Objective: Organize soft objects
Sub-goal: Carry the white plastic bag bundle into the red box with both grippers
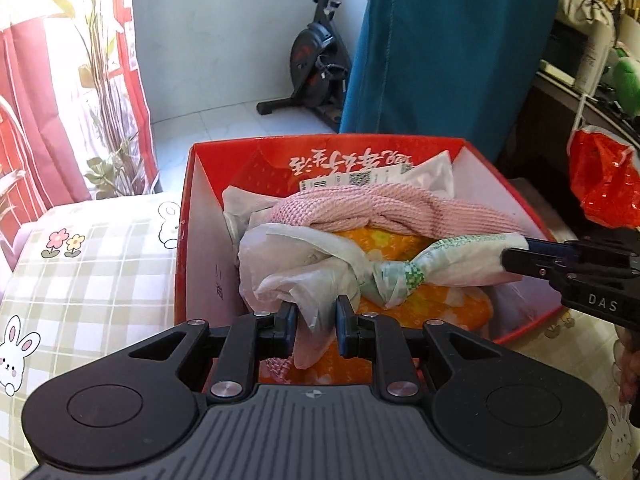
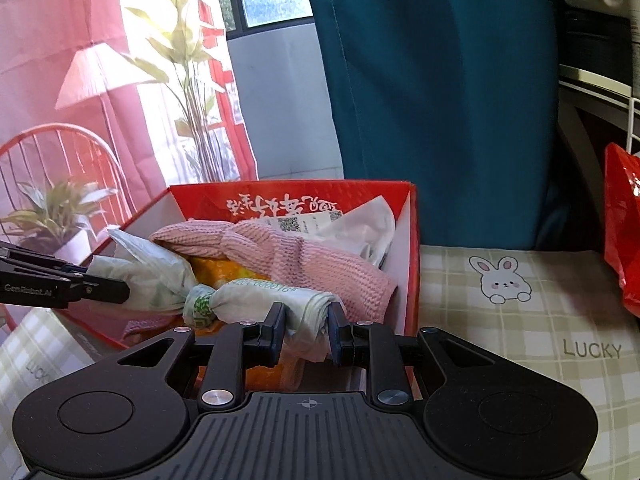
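A red cardboard box point(image 1: 188, 208) point(image 2: 412, 240) stands on the checked tablecloth. In it lie an orange soft item point(image 1: 400, 244), a pink knitted cloth point(image 1: 360, 208) point(image 2: 280, 256) and a white plastic bag point(image 1: 312, 260) point(image 2: 160, 276) tied in a knot point(image 1: 396, 280) point(image 2: 202, 304) over them. My left gripper point(image 1: 316, 320) is shut on the bag's left tail. My right gripper point(image 2: 306, 326) is shut on the bag's right tail; it also shows in the left wrist view point(image 1: 516, 258), and the left gripper shows in the right wrist view point(image 2: 120, 290).
The bunny-print tablecloth point(image 1: 80, 272) point(image 2: 520, 320) covers the table. A red plastic bag point(image 1: 604, 184) point(image 2: 624, 232) hangs at the right. A teal curtain point(image 1: 440, 48), an exercise bike point(image 1: 316, 60) and a plant point(image 2: 52, 208) stand behind.
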`<state>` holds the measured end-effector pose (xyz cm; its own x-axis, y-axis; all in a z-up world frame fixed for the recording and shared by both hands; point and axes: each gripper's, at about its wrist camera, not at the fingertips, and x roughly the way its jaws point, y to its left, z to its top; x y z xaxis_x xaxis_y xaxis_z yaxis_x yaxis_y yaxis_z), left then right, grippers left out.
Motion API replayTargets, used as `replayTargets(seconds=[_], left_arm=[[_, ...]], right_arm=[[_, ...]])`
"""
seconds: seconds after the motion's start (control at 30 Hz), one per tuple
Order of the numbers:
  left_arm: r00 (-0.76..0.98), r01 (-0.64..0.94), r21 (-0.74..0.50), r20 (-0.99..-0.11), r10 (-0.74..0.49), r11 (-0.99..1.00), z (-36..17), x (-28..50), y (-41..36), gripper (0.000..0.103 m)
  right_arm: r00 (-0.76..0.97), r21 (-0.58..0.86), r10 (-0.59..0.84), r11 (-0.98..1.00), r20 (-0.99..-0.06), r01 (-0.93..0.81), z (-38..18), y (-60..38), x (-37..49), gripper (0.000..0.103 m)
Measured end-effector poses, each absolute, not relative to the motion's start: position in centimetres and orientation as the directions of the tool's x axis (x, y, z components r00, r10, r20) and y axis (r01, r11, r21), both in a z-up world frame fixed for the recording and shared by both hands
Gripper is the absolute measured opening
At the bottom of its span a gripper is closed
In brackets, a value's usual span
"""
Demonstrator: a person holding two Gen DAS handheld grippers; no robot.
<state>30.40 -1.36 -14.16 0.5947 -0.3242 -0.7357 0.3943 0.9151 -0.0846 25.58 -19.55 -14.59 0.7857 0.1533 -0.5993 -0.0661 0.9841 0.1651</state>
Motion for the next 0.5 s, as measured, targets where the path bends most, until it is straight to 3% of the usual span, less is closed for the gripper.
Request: replayTargets(seconds=[0.5], left_arm=[[0.585,0.354,-0.056,-0.766,-0.268,0.934,-15.2,33.8,-2.3,0.021]], right_arm=[[0.76,0.102,0.093,0.994,-0.644,-0.035,-15.2,-18.6,29.0,0.021]])
